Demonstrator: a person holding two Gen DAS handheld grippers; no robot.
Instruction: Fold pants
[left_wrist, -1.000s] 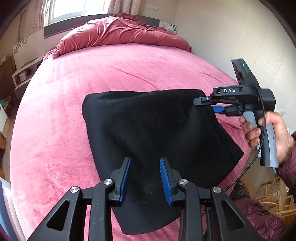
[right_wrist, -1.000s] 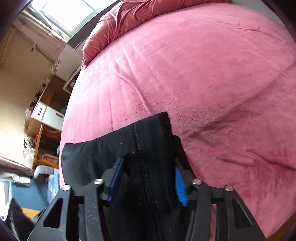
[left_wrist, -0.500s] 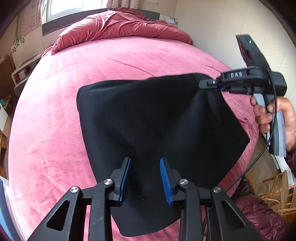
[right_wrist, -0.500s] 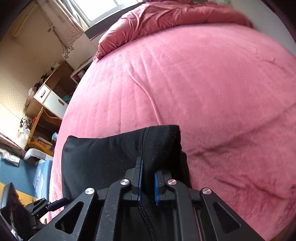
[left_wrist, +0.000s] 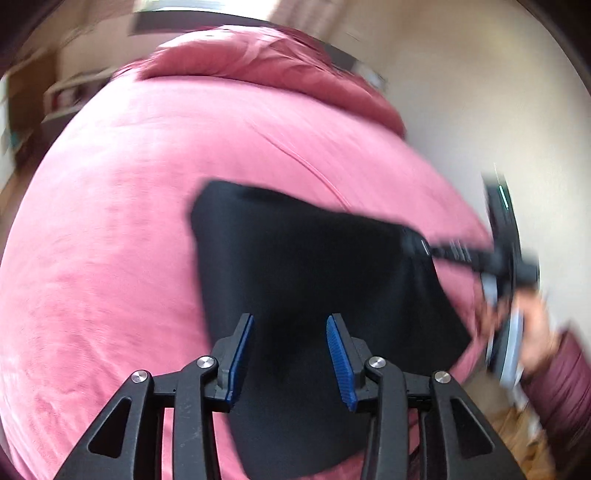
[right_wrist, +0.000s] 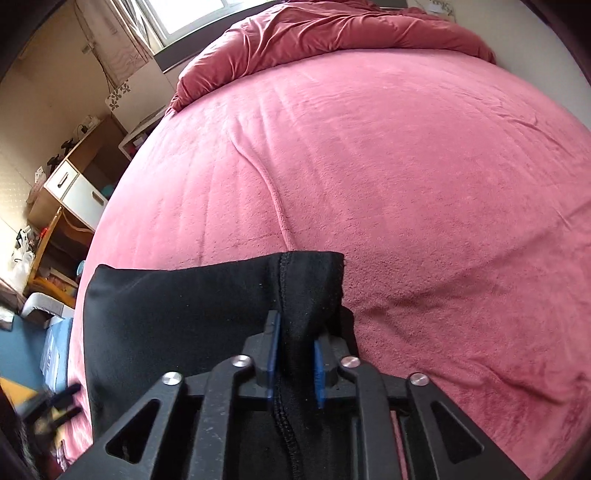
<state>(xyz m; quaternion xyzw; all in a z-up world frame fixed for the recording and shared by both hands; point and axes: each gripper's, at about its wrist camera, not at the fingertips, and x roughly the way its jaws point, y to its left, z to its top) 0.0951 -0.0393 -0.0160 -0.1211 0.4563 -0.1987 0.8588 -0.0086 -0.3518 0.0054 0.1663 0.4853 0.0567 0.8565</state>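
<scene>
Black pants lie folded on the pink bed. My left gripper hovers over their near part, jaws opening, pads clear of the cloth; this view is blurred by motion. In the right wrist view my right gripper has the seamed far corner of the pants bunched between its blue pads, jaws easing apart but still touching the cloth. The left wrist view shows that right gripper at the pants' right corner, held by a hand. My left gripper is a dark blur at lower left.
A crumpled red duvet lies at the head of the bed under the window. A desk with drawers and cluttered floor lie off the bed's left side. A pale wall stands close on the right. Bare pink cover stretches beyond the pants.
My right gripper closed on the pants' corner, then slackened slightly with the cloth still in it. My left gripper shifted sideways over the pants and its jaws widened.
</scene>
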